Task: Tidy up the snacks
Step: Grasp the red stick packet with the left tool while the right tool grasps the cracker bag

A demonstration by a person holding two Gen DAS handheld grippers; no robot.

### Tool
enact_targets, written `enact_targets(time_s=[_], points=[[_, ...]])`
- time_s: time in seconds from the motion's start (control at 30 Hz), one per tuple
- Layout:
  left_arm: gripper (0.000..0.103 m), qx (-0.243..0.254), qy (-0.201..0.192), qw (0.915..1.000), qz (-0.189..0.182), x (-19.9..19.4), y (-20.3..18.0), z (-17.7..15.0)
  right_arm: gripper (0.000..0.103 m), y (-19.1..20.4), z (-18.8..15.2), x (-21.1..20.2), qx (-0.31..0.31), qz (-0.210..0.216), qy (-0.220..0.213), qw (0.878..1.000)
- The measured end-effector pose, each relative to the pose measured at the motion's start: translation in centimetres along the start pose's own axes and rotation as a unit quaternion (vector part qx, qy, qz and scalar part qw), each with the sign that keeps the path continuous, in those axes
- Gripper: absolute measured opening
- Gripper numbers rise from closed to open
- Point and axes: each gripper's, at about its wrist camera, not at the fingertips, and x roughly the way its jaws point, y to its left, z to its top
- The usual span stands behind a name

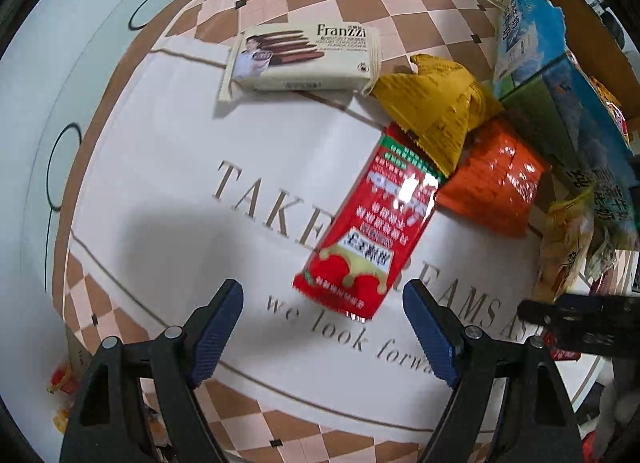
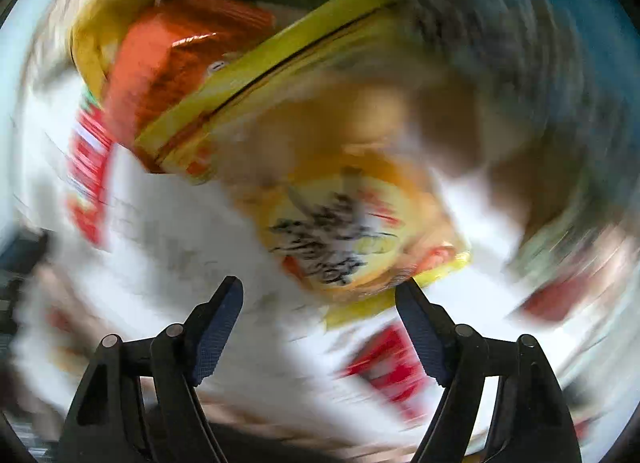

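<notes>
So the left gripper (image 1: 323, 299) is pointing down at the tabletop (image 1: 168, 167), jaws spread apart with nothing pinched; the bottom end of one red snack pack (image 1: 370, 223) sits out in front between the two blue pads but they're not touching it. Counting what's loose on the printed cloth in the left wrist view: one cream Franzzi biscuit pack (image 1: 304, 57) lying flat farther back, well apart from the rest, one mustard-yellow pouch (image 1: 436, 107) overlapping the top end of the red pack, one orange pack (image 1: 494, 183) just beside and partly under the yellow one, and one pale yellow chip bag (image 1: 566, 247) over at the right edge. Behind those there's a blue-and-green printed box (image 1: 560, 103), open, with more packets inside; can't count them. The right wrist view is really smeared. The right gripper (image 2: 320, 297) has its jaws apart too, gripping nothing, and that one yellow chip bag (image 2: 340, 231) is right in front with its lower corner near the right pad. Whether it touches, can't tell.
</notes>
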Motion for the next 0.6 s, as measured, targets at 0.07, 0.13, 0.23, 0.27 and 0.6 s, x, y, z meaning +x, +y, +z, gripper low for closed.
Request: enact_targets(time_s=[0.07,0.13,0.23,0.27,0.6], points=[[0.082,0.009,0.001,1.0000,-0.001,0.2,-0.3,0.5,0.087,-0.9,-0.3,-0.5,0.033,0.046,0.003,0.998],[0.082,0.020,0.007,0.9998,-0.001,0.5,-0.7,0.9,0.092,-1.3,-0.3,-1.7,0.034,0.060,-0.016,0.998],[0.082,0.043,0.013,0.9990,0.004,1.1,-1.7,1.4,0.092,-1.2,0.0,-3.1,0.003,0.014,-0.060,0.998],[0.082,0.048,0.016,0.9987,0.005,1.2,-2.1,1.5,0.092,-1.1,0.2,-3.2,-0.016,-0.009,-0.073,0.997],[0.082,0.083,0.042,0.9955,0.018,3.8,-4.0,1.9,0.085,-0.4,2.0,-1.3,-0.080,-0.107,-0.094,0.987]])
